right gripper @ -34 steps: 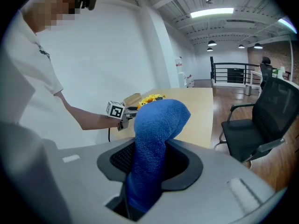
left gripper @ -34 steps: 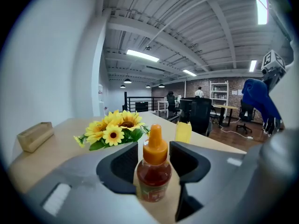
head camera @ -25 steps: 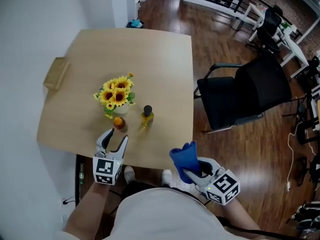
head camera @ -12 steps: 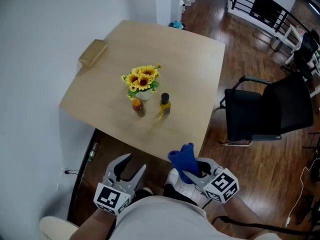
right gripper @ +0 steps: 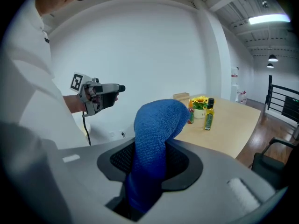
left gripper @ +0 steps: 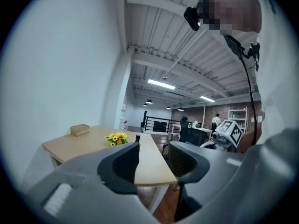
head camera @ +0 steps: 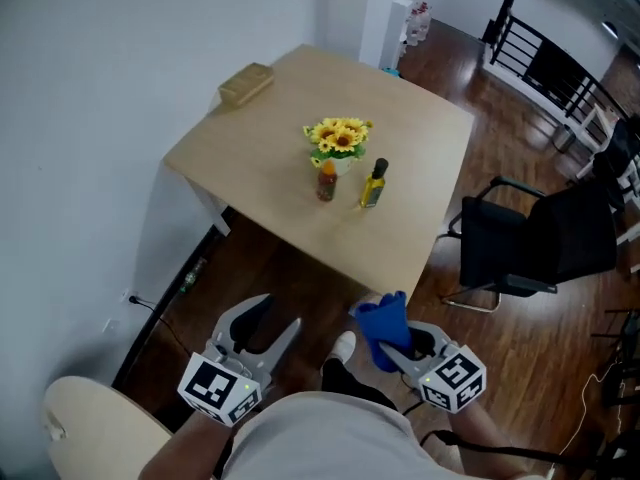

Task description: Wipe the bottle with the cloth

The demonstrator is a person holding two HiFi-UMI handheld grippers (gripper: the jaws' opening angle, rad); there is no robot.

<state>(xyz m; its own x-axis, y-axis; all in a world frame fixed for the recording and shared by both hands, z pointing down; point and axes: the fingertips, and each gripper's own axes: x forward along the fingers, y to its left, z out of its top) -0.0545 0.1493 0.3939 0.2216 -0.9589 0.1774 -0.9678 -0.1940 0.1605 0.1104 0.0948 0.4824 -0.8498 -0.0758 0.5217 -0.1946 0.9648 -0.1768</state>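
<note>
1. Head view: both claws sit low by the person's body, well back from the tabletop (head camera: 270, 158), so no wiping is under way.
   - The left claw (head camera: 268, 326) is spread and carries nothing. I judge it is kept free to steady the bottle (head camera: 373, 183).
   - The bottle stands upright far ahead of both claws. It is just beside a small orange-capped bottle (head camera: 326, 181) and a pot of sunflowers (head camera: 340, 136).
   - The right claw (head camera: 398, 343) pinches a blue cloth (head camera: 383, 320), and the loose end pokes out forward of the jaws, ready as the wiping face.
   - A black chair (head camera: 530, 243) stands off to the right claw's side.

2. Left gripper view: the jaws stand wide apart with nothing between them.
   - Only the tabletop's near corner shows through the gap, far ahead.
   - The sunflowers and the bottle's dark cap sit beyond the tip of the left jaw, out of reach.

3. Right gripper view: the jaws press on the cloth's lower part.
   - The rest of the cloth rises and flops over the front, which gives a padded fold to press against glass.
   - The bottle stands ahead and to the right of that fold, well apart from it.
   - The left claw hangs off to the left.
   - Both claws probably need to travel forward, and the left one to grip the bottle, before the cloth can touch it.
</note>
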